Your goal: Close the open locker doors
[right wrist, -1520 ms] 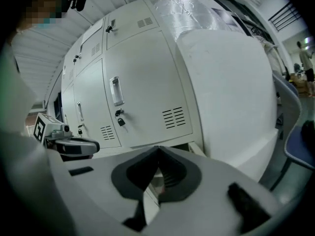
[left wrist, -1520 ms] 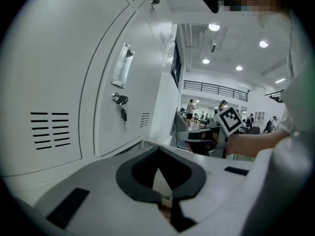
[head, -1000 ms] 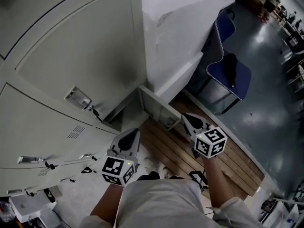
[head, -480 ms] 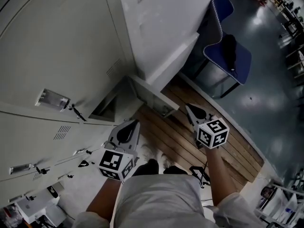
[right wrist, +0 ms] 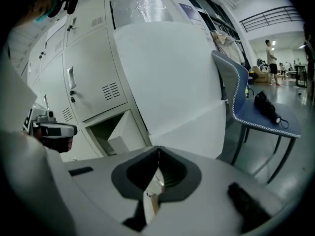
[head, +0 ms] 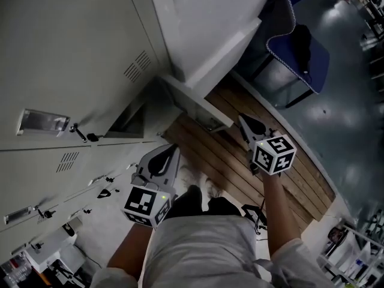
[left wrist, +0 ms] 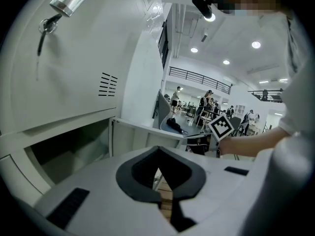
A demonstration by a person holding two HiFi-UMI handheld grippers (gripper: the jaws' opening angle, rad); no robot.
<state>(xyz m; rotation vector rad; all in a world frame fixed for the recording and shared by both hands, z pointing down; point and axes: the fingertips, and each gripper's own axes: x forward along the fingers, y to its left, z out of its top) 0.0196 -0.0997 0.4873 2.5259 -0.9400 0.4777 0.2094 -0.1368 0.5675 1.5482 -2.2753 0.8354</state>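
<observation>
Grey lockers [head: 66, 59] fill the left of the head view. The lowest one [head: 129, 122] stands open, and its door [head: 195, 107] swings out toward the wooden floor. My left gripper [head: 173, 149] is shut and empty, its tip just below the open compartment. My right gripper [head: 242, 120] is also shut and empty, a little to the right of the door's free edge. The left gripper view has the dark compartment [left wrist: 69, 149] and the door [left wrist: 147, 132] beyond my shut left gripper [left wrist: 158, 156]. The right gripper view has the open locker [right wrist: 110, 129] left of my shut right gripper [right wrist: 158, 154].
A big white wrapped panel [head: 204, 23] stands right beside the lockers. A blue chair [head: 300, 47] with a dark item on its seat stands on the grey floor behind. Wooden slats [head: 240, 161] lie under my feet. Clutter [head: 42, 251] sits at the lower left.
The view has swung down toward the bottom locker, so the lockers slid left and upward. Both grippers stay shut; the right one has risen slightly nearer the open door.
</observation>
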